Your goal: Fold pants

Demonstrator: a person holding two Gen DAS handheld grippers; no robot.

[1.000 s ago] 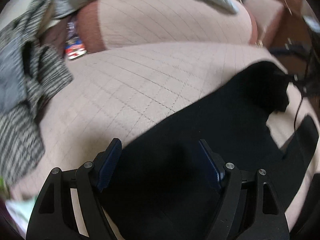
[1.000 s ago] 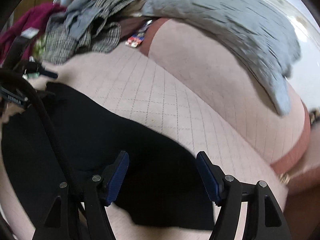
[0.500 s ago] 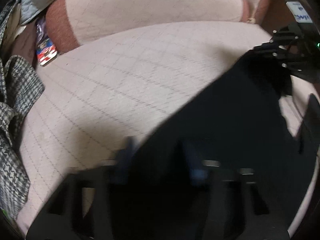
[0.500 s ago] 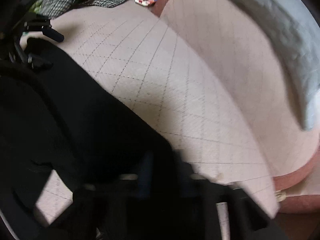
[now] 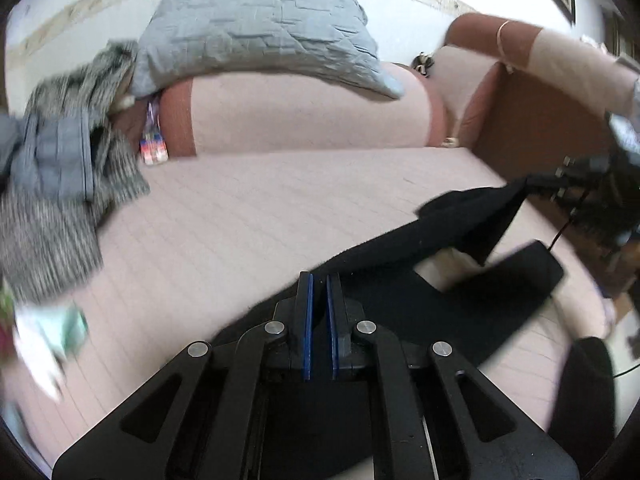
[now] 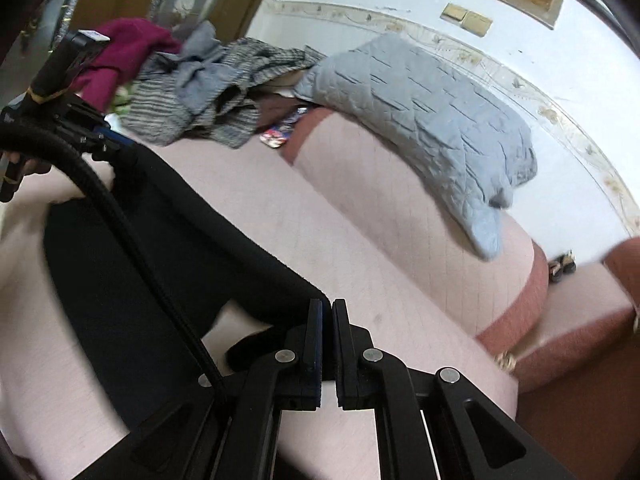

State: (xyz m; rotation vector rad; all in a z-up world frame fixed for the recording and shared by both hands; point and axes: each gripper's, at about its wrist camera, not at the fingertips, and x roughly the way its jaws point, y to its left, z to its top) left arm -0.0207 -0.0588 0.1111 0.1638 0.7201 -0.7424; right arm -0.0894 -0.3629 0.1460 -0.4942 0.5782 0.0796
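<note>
Both grippers clamp one edge of the black pants (image 5: 404, 300) above the sofa (image 5: 248, 216): left gripper (image 5: 319, 280) and right gripper (image 6: 327, 306) pinch cloth, which stretches lengthwise between them along the seat's front edge, the rest draped on the cushion.

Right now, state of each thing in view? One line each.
left gripper: shut on black pants
right gripper: shut on black pants
black pants: edge lifted off the sofa seat, strung between the two grippers, rest lying on it
grey quilted blanket: draped over the sofa back
striped and grey clothes: unfolded heap on the sofa
</note>
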